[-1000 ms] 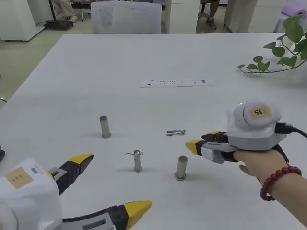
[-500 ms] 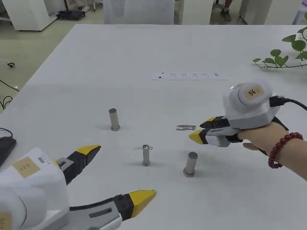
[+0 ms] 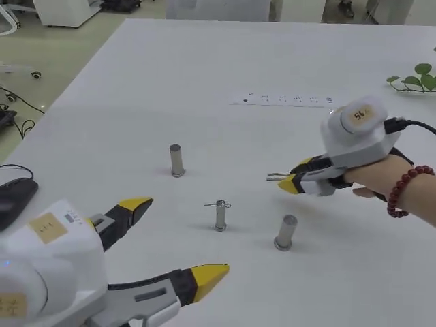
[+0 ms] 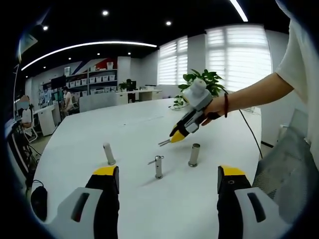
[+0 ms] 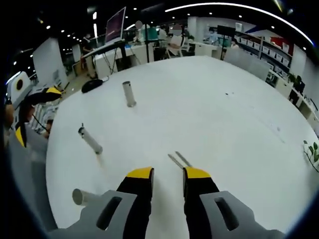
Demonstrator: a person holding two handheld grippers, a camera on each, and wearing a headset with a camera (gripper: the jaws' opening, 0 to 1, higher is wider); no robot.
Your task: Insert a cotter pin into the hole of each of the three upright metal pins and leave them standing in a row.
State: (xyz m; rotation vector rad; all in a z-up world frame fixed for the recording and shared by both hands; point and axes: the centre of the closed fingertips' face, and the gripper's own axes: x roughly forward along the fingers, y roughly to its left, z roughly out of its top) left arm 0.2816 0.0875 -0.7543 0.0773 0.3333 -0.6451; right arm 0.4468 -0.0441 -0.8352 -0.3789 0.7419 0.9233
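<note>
A wide white surface (image 3: 204,82) stretches in front of me, with a power strip (image 3: 289,100) lying flat near the far side.

My left tool (image 3: 174,238) hovers low in the foreground, its jaws spread wide with nothing between them. My right tool (image 3: 291,182) reaches in from the right. Its jaws are drawn close together with a narrow gap. I cannot tell whether they are gripping anything.

Three upright metal pins stand well apart in a loose diagonal. The far pin (image 3: 177,160) is on the left and has nothing through it. The middle pin (image 3: 220,214) has a fitted cotter pin (image 3: 218,204) crossing its top. The near pin (image 3: 286,232) stands on the right, below my right tool, and is also bare.

The loose cotter pins (image 3: 276,177) show as thin wire strips right at the tips of my right tool. In the right gripper view they appear as two slim legs (image 5: 179,159) just ahead of the jaws. I cannot tell whether they are lying on the surface or lifted off it.

I judge the cotter pins to be very light, springy and slippery on this smooth surface, so they could easily skate away or twist. The best hold would be at the looped head, leaving the legs free to aim at a hole. The upright pins look stiff and solid but narrow at the base, so they would tip easily. I would steady one low on its shaft with my left tool.
</note>
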